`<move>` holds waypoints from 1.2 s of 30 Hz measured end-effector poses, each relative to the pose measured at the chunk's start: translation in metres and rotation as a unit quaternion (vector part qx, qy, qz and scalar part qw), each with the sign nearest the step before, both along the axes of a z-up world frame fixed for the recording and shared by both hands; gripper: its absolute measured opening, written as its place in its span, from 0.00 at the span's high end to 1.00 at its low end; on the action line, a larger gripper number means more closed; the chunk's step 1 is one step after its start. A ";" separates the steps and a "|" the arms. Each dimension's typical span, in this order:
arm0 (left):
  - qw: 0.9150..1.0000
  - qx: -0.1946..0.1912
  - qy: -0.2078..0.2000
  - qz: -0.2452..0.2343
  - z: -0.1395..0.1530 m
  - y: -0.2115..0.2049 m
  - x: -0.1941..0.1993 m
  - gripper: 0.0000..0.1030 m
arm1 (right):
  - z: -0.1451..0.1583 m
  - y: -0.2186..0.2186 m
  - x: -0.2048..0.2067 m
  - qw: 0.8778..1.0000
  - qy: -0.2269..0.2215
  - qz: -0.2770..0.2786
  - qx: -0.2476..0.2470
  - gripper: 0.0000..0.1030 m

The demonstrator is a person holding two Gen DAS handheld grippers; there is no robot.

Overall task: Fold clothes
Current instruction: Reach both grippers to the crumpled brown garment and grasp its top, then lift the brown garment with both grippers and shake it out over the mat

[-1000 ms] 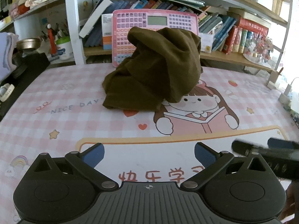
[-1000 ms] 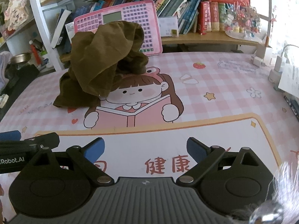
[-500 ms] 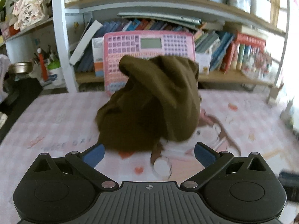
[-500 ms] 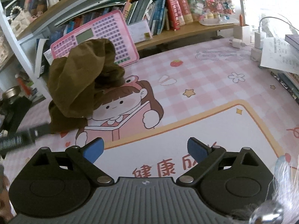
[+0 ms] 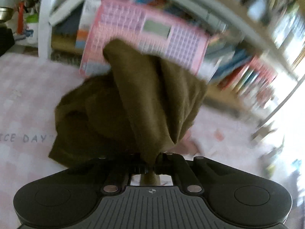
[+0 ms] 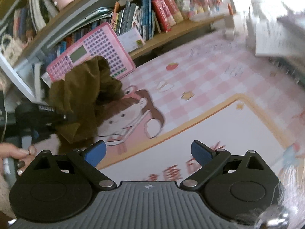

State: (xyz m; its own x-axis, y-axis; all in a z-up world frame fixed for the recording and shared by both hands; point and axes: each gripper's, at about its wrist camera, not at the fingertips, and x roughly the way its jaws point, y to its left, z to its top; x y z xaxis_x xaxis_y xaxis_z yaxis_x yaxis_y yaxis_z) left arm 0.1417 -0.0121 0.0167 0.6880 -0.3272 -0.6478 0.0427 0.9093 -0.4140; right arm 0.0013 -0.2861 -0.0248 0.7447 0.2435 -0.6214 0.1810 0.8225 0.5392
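- The left gripper [image 5: 151, 164] has its jaws pinched together on a fold of the one brown garment [image 5: 131, 103], which rises in a crumpled heap straight ahead of it; its fingertips are buried in the cloth.
- The right gripper [image 6: 148, 152] stands wide and empty, two blue fingertips [image 6: 96, 152] showing, over the white panel of the pink checked mat [image 6: 205, 80].
- From the right gripper, the garment lies ahead and to the left, with the left gripper's dark body [image 6: 41, 112] reaching into it; lettering on that body is too blurred to read.
- A hand [image 6: 14, 152] shows at the right view's left edge, partly cut off.
- Beyond the garment leans one pink keypad learning tablet [image 6: 93, 55], its lower part hidden.
- To the left gripper's left the mat reads "CE DAY", cut off; red Chinese characters ahead of the right gripper are partly hidden.
- Shelved books [image 6: 141, 17] behind are too blurred to count.
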 end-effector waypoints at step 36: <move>0.995 -0.091 0.011 0.045 0.062 0.118 -0.169 0.74 | -0.011 -0.042 0.064 0.866 -0.051 -0.137 0.478 0.95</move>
State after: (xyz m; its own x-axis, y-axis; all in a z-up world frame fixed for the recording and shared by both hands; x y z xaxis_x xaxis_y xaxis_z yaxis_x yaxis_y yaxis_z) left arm -0.0271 0.1064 0.0786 0.7064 -0.3779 -0.5985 -0.0466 0.8189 -0.5721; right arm 0.0655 -0.3283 -0.0363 0.8948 0.4164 -0.1608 0.2100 -0.0748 0.9748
